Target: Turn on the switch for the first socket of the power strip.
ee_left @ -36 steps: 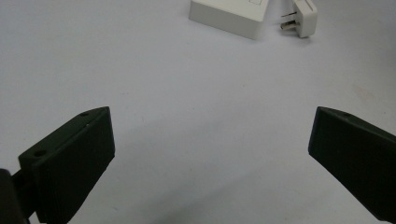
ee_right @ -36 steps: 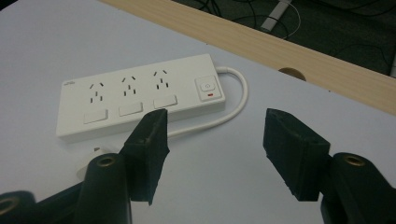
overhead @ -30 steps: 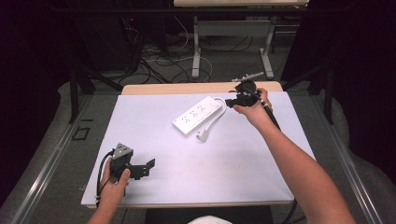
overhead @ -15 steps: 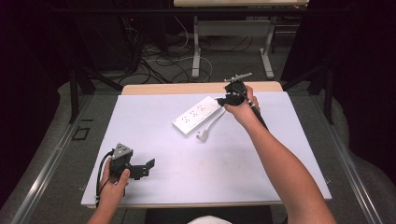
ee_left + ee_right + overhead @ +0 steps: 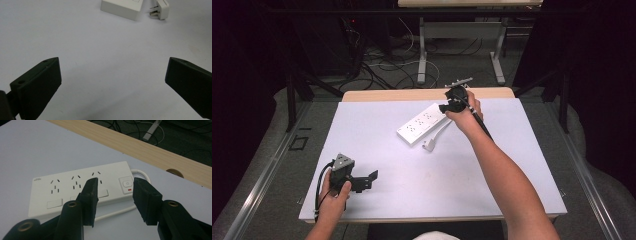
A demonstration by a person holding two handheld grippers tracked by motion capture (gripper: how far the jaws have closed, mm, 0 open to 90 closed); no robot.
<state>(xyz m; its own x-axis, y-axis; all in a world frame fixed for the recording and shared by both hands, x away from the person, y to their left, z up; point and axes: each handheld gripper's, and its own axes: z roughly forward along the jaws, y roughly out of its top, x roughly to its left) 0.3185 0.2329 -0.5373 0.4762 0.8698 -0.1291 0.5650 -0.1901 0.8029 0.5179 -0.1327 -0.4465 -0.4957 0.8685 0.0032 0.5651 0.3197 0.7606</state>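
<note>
- High view: the white power strip (image 5: 422,123) lies aslant at the far middle of the white table (image 5: 522,165), its plug (image 5: 429,145) just beside it.
- The right gripper (image 5: 113,192) hovers over the strip's switch end, jaws partly apart and just narrowed, nothing clamped.
- The left gripper (image 5: 112,80) rests wide open, well apart.
- Step, as I judge it: approach. Next calls for lowering and closing squarely.

bare mat (image 5: 492,165) open between hands, power strip (image 5: 421,123) and its plug (image 5: 430,145) blocking the far middle
</note>
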